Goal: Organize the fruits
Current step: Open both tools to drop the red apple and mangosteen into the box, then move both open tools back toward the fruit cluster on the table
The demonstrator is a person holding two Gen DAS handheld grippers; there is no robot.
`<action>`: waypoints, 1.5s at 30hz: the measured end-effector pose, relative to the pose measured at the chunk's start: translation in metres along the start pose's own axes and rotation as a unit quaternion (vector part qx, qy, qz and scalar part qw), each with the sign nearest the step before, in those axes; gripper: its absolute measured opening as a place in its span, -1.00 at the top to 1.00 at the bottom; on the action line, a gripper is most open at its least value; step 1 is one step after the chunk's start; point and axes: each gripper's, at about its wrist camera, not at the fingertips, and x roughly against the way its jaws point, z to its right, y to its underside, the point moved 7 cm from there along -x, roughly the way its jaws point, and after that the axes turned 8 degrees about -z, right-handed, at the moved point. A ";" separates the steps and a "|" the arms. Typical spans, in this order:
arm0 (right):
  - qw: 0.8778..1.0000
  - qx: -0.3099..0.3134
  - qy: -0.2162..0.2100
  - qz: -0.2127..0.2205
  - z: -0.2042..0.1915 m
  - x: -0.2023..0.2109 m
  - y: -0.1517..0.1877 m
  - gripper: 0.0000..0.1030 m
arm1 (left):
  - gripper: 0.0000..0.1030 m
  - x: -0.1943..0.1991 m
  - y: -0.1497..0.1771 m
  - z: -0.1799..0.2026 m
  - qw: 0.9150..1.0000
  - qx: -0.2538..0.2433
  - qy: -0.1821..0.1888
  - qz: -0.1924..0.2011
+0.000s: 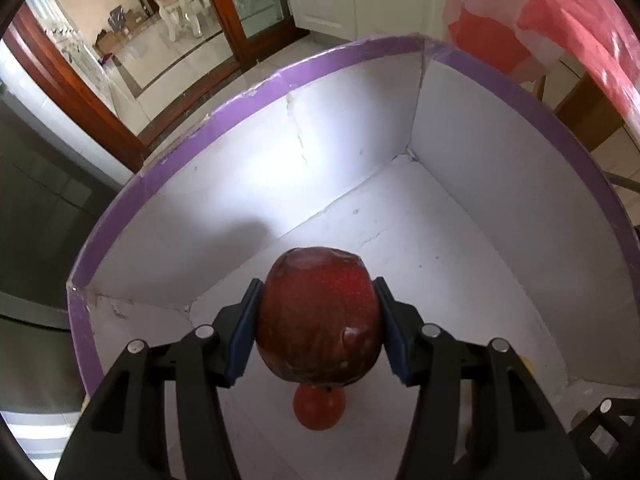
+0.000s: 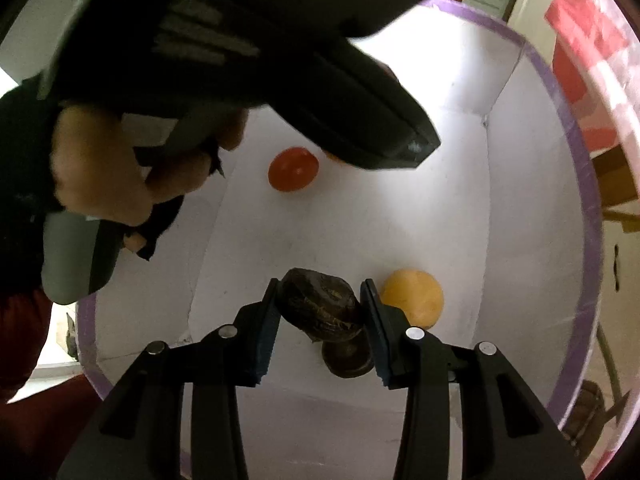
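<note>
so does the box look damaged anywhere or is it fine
Slightly worn: the white box has a crack running down its far inner wall, and the purple rim looks chipped near the left corner. The fruit looks intact.

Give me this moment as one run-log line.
left gripper: shut on red apple | right gripper: shut on dark fruit | both over white box

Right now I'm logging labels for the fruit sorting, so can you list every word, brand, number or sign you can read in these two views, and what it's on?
None: no readable text in either view.
The box with the purple rim and white walls is blank.
The red apple in the left claw shows only pale speckles, no sticker.
The dark fruit in the right claw has no label.
</note>
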 end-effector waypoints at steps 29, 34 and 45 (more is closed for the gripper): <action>0.991 -0.020 -0.022 0.133 0.003 0.119 0.030 -0.32 | -0.79 0.086 -0.022 0.022 0.993 -0.022 -0.026 0.113; 0.976 -0.041 0.007 0.213 0.017 0.174 0.044 -0.42 | -0.87 0.137 -0.030 0.043 0.985 -0.035 -0.048 0.162; 0.905 -0.224 0.108 0.346 0.143 0.288 0.156 -0.65 | -0.97 0.263 -0.067 0.198 0.957 -0.130 0.020 0.260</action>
